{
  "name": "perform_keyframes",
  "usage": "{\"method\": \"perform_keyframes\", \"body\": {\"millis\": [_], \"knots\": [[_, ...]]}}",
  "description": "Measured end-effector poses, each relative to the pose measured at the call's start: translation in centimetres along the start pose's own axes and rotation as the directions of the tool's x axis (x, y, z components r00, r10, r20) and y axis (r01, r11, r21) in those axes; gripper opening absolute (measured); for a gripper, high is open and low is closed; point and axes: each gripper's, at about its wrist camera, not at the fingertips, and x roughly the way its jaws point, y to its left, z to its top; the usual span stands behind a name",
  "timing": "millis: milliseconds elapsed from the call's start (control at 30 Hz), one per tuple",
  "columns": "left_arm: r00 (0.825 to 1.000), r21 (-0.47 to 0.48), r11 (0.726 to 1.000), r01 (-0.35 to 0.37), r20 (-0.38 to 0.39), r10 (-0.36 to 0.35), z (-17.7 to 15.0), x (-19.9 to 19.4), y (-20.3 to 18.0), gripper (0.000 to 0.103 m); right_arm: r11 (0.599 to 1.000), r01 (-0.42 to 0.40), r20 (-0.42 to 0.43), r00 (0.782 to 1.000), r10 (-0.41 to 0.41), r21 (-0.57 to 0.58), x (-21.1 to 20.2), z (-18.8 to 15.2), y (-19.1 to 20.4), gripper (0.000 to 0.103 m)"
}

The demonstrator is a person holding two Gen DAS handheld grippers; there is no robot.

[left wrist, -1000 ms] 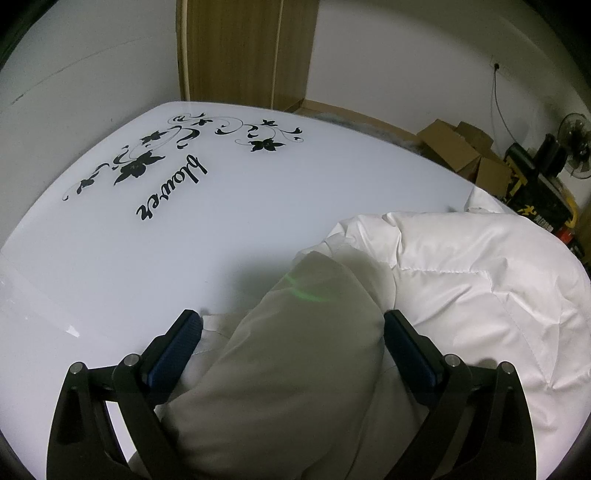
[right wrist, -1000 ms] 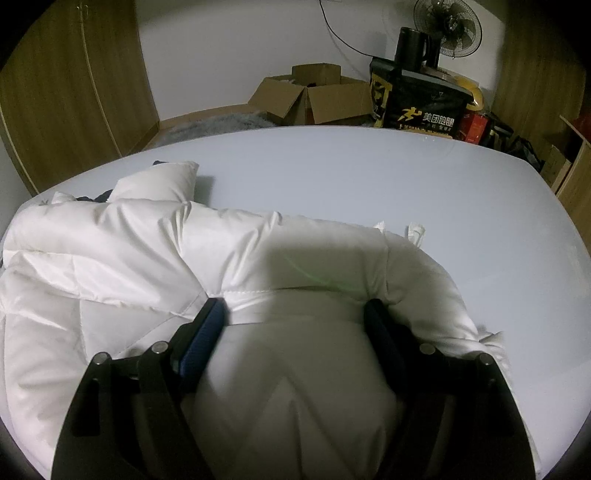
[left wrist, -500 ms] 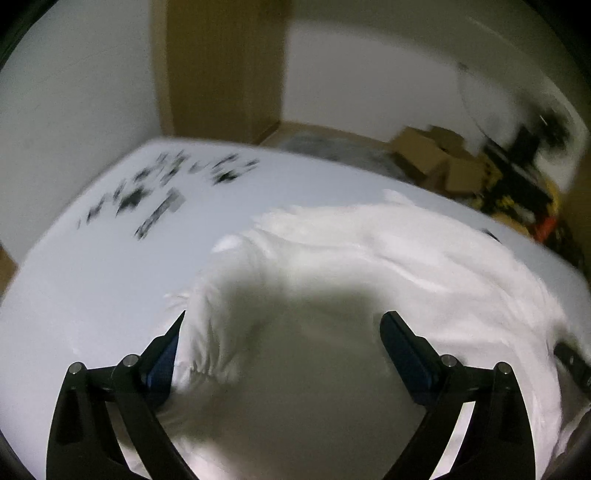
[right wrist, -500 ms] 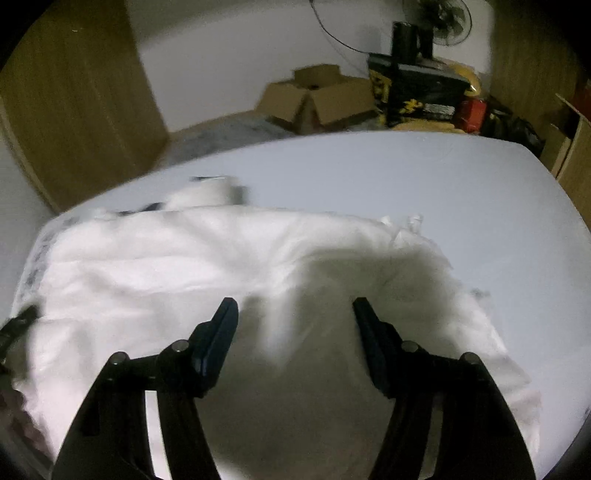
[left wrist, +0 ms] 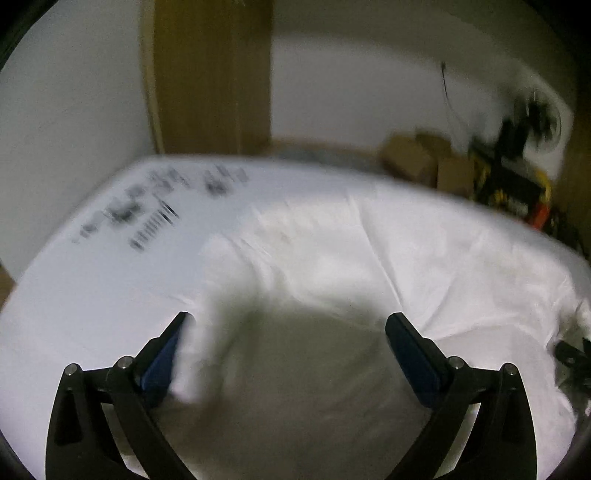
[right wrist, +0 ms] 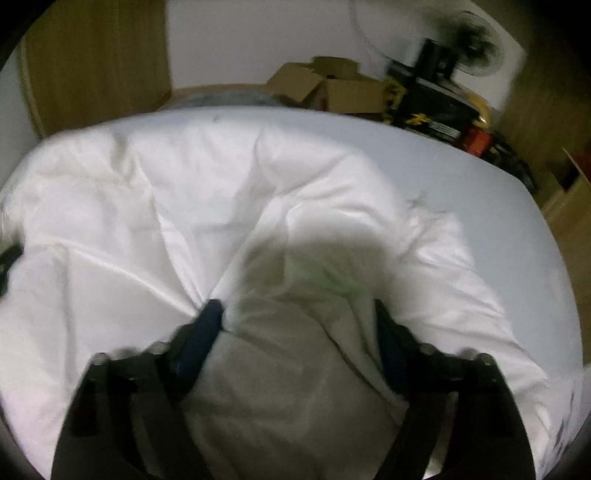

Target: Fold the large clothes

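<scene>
Both sets of jaws stand wide apart, and we see white padded cloth bulging up between the fingers of each; whether either truly has hold of it we cannot tell, since the fabric hides the inner faces and both views are blurred. The bed (left wrist: 85, 288), the largest thing here, is covered in a white sheet with a dark flower print near its far left corner. On it lies the jacket (right wrist: 207, 192), a puffy white quilted garment spread across most of the sheet, its creased surface running from one gripper to the other. Our left gripper (left wrist: 288, 325) sits at the jacket's left edge, and our right gripper (right wrist: 295, 310) is sunk in its near edge. Beyond the bed stand a wooden wardrobe (left wrist: 210, 74), cardboard boxes (right wrist: 325, 88) and a fan (right wrist: 476, 33).
</scene>
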Motion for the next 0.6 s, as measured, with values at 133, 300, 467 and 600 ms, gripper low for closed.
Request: {"method": "perform_keyframes", "body": {"millis": [133,300,467,600], "knots": [[0.997,0.006,0.998,-0.070,0.032,0.070,0.0,-0.2,1.6,0.102,0.988,-0.126,0.032,0.991,0.129,-0.086,-2.3,-1.9,3.4,0.071],[0.988,-0.067,0.998,-0.022,-0.154,0.011,-1.1,4.3,3.5,0.103,0.982,0.007,0.045,0.999,0.002,-0.190,1.1,-3.9,6.8,0.072],[0.995,-0.007,0.997,-0.082,-0.050,0.082,-0.3,1.1,1.5,0.101,0.980,0.035,-0.043,0.998,-0.044,-0.196,1.4,-2.1,7.0,0.073],[0.999,0.045,0.998,-0.046,0.004,0.046,0.2,-1.2,-1.8,0.102,0.990,-0.040,0.038,0.998,0.046,-0.137,-1.1,0.1,7.5,0.067]]}}
